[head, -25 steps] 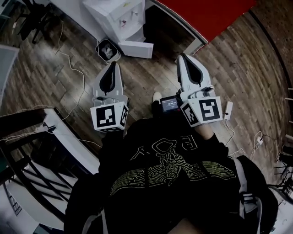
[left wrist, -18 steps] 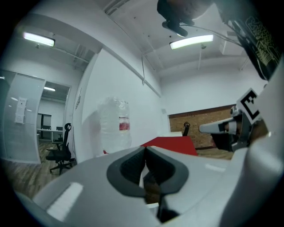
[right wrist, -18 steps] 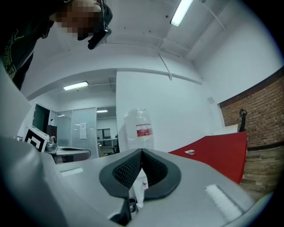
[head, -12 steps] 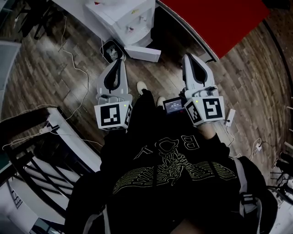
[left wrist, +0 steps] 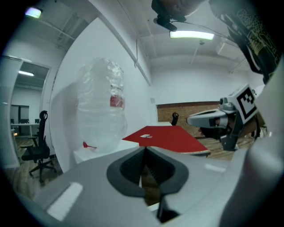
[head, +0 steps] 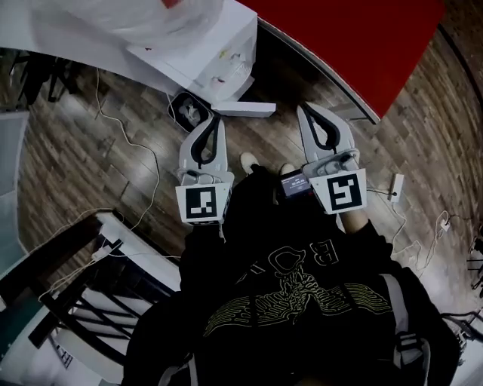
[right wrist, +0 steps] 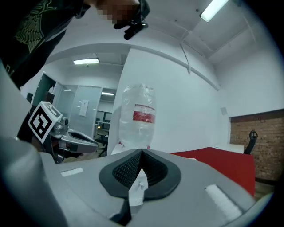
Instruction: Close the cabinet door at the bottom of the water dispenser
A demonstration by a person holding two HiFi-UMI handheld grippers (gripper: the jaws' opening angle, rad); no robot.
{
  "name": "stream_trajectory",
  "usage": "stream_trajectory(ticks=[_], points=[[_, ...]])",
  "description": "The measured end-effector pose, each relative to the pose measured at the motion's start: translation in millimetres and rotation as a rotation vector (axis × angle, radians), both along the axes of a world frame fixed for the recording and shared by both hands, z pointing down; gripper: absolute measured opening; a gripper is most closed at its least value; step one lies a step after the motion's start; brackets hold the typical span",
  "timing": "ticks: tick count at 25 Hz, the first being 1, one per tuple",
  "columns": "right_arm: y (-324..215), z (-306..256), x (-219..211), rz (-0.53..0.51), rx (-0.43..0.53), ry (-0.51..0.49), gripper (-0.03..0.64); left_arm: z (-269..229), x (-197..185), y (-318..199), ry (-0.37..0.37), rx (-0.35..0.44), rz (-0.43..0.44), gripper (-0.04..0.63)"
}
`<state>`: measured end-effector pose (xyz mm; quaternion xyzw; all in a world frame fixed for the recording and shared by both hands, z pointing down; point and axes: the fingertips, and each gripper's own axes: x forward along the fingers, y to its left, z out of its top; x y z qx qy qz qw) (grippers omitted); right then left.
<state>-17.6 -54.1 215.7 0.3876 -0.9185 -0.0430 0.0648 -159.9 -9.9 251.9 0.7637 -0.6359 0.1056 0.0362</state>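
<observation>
The white water dispenser [head: 198, 54] stands at the top of the head view with a clear bottle [head: 170, 16] on it. Its bottom cabinet door [head: 247, 110] is swung open, a white panel jutting out over the wood floor. My left gripper [head: 213, 121] is shut and empty, its tips close to the door's hinge end. The right gripper [head: 309, 111] is shut and empty too, just right of the door's free end. From the left gripper view I see the bottle [left wrist: 100, 106] and the right gripper [left wrist: 212, 119] beyond my left gripper [left wrist: 144, 149]. The right gripper view shows the bottle [right wrist: 140, 116] above the right gripper [right wrist: 142, 151].
A small dark bin [head: 189, 110] sits on the floor beside the dispenser. A red panel [head: 355, 38] lies at the upper right. Cables [head: 143, 162] trail across the floor at left, a white adapter [head: 395, 185] at right. A black frame [head: 83, 294] fills the lower left.
The person has stepped toward the dispenser. Both grippers have come closer to the open door, still shut, and the dispenser sits larger and nearer in the head view.
</observation>
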Motion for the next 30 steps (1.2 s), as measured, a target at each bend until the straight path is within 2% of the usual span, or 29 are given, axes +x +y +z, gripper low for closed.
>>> stream_trajectory(ticks=[3,8,9,12,13,17,20,23,25,28,29,30], points=[[-26,20,-10,-0.003,0.012,0.002,-0.005,40,-1,-17,0.037,-0.075,0.008,0.008],[-64,84,-15,0.001,-0.021,0.012,-0.005,137,4,-42,0.216,-0.253,0.028,0.008],[-70,102,-16,-0.008,-0.033,0.037,-0.005,159,5,-45,0.232,-0.289,0.028,0.008],[-89,160,-20,-0.044,-0.079,0.134,-0.005,238,3,-58,0.212,-0.390,0.007,0.008],[-95,180,-22,-0.053,-0.099,0.144,-0.005,268,0,-64,0.229,-0.434,-0.017,0.008],[-113,266,-25,-0.124,-0.171,0.187,-0.005,391,-6,-93,0.401,-0.605,-0.158,0.008],[-107,309,-22,-0.152,-0.214,0.211,-0.005,448,-15,-99,0.475,-0.660,-0.273,0.008],[-102,341,-21,-0.161,-0.238,0.226,-0.005,490,-21,-94,0.514,-0.719,-0.339,0.006],[-104,361,-16,-0.165,-0.255,0.239,-0.005,516,-22,-89,0.626,-0.739,-0.414,0.006],[-112,388,-12,-0.164,-0.297,0.244,-0.003,555,-29,-86,0.889,-0.722,-0.575,0.006],[-115,397,-14,-0.169,-0.308,0.244,-0.005,567,-32,-87,0.953,-0.714,-0.618,0.008],[-117,403,-16,-0.178,-0.317,0.247,-0.003,576,-36,-89,0.987,-0.709,-0.649,0.008]])
